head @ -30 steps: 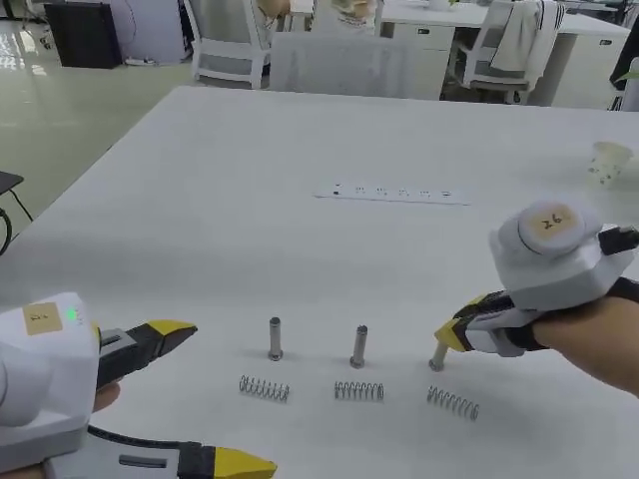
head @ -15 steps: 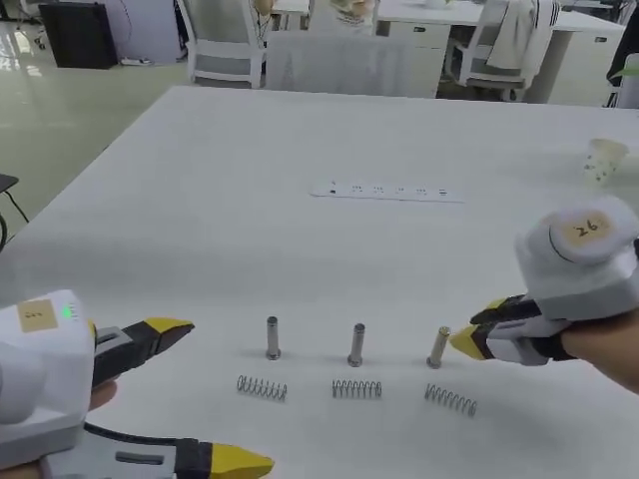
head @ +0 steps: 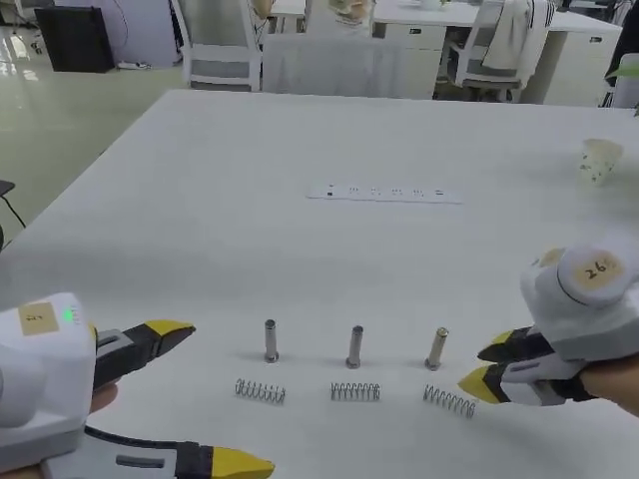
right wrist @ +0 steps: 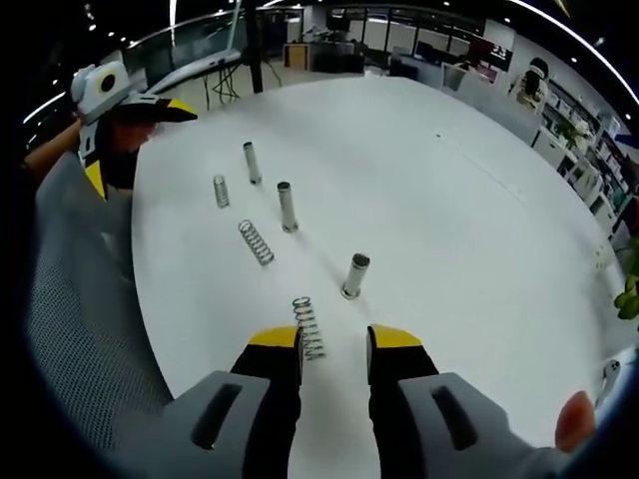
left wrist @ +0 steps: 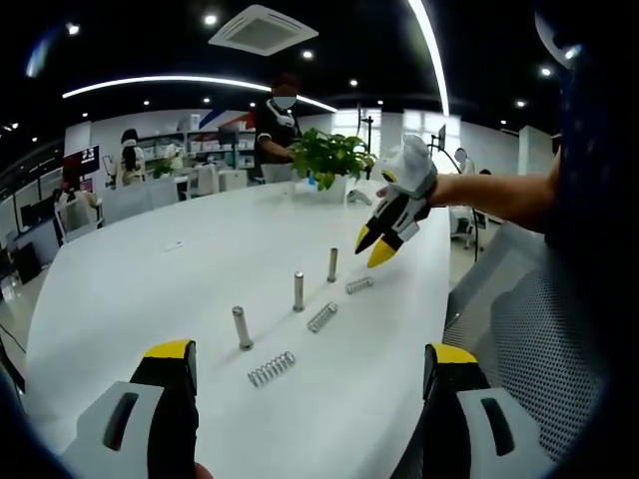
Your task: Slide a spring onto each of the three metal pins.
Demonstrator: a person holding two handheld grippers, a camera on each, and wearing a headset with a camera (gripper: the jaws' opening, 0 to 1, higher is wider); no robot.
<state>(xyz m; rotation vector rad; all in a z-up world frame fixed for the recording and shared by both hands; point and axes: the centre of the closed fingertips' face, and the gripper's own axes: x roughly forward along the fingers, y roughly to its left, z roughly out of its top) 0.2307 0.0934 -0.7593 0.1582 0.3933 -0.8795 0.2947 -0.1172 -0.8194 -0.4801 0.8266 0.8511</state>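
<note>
Head view: looking fwd & down from above the near edge of the table [head: 329, 130], facing across it twd the far office side; mid range, taking in the whole row of pins [head: 355, 345] w/ springs [head: 355, 391] in front.
Left gripper view: riding low over the tabletop, looking along the row from its left end twd the right gripper [left wrist: 369, 251]; nearest pin sitting a bit ahead.
Right gripper view: looking down along the same row from the right end, rolled, v. close; end spring [right wrist: 308, 327] lying just beside its jaws.
Shared: all 3 views are catching pins & springs; right gripper view is also catching the left gripper [right wrist: 140, 145].
</note>
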